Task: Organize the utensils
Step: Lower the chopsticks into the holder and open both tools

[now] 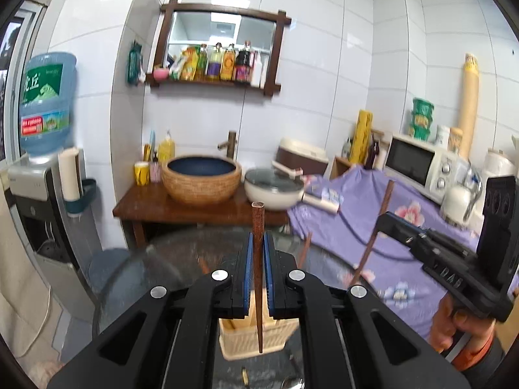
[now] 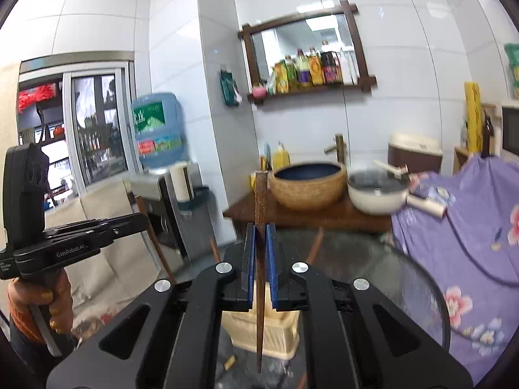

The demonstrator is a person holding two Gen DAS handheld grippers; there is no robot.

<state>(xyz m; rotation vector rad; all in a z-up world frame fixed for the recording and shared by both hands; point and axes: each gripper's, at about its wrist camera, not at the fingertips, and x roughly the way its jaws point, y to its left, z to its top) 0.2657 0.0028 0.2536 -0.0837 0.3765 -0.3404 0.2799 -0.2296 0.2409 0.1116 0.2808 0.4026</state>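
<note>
My left gripper (image 1: 258, 243) is shut on a dark brown chopstick (image 1: 258, 227) that stands nearly upright between the blue pads, its thin end hanging over a cream utensil holder (image 1: 253, 337) on the round glass table (image 1: 155, 269). My right gripper (image 2: 259, 236) is shut on a second brown chopstick (image 2: 261, 201), also upright, above the same cream utensil holder (image 2: 279, 330). In the left wrist view the right gripper (image 1: 384, 222) appears at the right with its chopstick (image 1: 386, 201). The right wrist view shows the left gripper (image 2: 142, 218) at the left, held by a hand.
Behind the glass table (image 2: 405, 265) stand a wooden washstand (image 1: 152, 206) with a woven basin (image 1: 201, 178) and a white lidded pan (image 1: 274, 188). A purple floral cloth (image 1: 382, 227) covers the counter with a microwave (image 1: 418, 162). A water dispenser (image 1: 39, 175) stands at left.
</note>
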